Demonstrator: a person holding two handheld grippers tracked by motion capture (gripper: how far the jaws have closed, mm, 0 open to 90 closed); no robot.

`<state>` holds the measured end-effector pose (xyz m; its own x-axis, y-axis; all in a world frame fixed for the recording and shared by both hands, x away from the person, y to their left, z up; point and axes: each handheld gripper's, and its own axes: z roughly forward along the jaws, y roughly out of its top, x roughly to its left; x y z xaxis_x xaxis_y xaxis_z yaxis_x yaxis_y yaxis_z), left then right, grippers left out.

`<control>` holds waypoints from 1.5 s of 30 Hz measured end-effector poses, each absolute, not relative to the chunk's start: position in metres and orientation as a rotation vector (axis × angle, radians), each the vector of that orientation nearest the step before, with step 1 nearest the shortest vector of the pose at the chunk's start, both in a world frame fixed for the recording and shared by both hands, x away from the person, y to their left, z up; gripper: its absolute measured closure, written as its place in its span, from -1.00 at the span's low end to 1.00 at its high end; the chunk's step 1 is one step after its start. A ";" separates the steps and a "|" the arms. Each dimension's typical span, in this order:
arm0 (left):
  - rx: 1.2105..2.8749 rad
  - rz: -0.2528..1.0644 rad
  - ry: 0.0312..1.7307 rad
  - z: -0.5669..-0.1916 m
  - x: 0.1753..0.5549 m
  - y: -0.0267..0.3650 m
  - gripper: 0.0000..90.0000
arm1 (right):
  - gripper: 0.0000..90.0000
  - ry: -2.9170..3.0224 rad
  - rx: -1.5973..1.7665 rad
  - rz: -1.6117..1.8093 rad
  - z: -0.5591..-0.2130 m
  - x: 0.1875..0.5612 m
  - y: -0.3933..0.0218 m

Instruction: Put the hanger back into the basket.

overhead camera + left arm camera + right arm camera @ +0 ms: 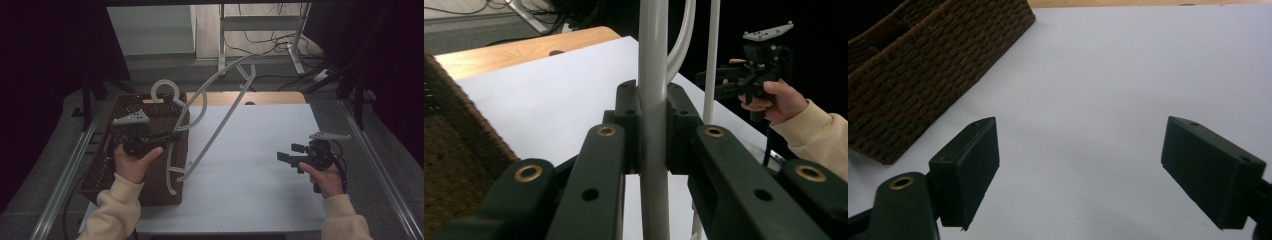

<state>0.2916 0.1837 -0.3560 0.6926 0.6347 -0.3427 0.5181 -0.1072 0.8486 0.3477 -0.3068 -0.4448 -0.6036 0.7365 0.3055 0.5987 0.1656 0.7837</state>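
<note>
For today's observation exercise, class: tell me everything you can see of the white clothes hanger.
The white clothes hanger looks like smooth plastic, with a round hook, curved shoulders and a long straight bar. It is held tilted in the air, hook over the brown woven basket, one end reaching over the white table top. The left claw is shut on one of its rods. Whether its lower parts touch the basket cannot be told.
</note>
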 end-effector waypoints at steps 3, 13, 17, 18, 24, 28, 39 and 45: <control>1.771 0.133 0.923 -0.353 0.295 0.188 0.78 | -0.65 2.286 1.315 1.413 -0.447 0.347 -0.307; 1.776 0.162 0.934 -0.346 0.300 0.202 0.78 | -0.65 2.283 1.297 1.379 -0.449 0.346 -0.308; 1.767 0.172 0.948 -0.342 0.299 0.209 0.78 | -0.66 2.284 1.310 1.370 -0.450 0.346 -0.309; 1.767 0.175 0.949 -0.341 0.300 0.211 0.78 | -0.66 2.284 1.311 1.368 -0.450 0.346 -0.309; 1.785 0.204 0.946 -0.336 0.302 0.222 0.78 | -0.65 2.265 1.295 1.364 -0.450 0.344 -0.310; 1.792 0.219 0.960 -0.337 0.304 0.229 0.78 | -0.65 2.266 1.302 1.360 -0.451 0.344 -0.310; 1.790 0.261 1.010 -0.336 0.307 0.250 0.78 | -0.65 2.278 1.302 1.345 -0.453 0.345 -0.311; 1.795 0.289 1.038 -0.336 0.307 0.262 0.78 | -0.65 2.278 1.304 1.339 -0.454 0.345 -0.312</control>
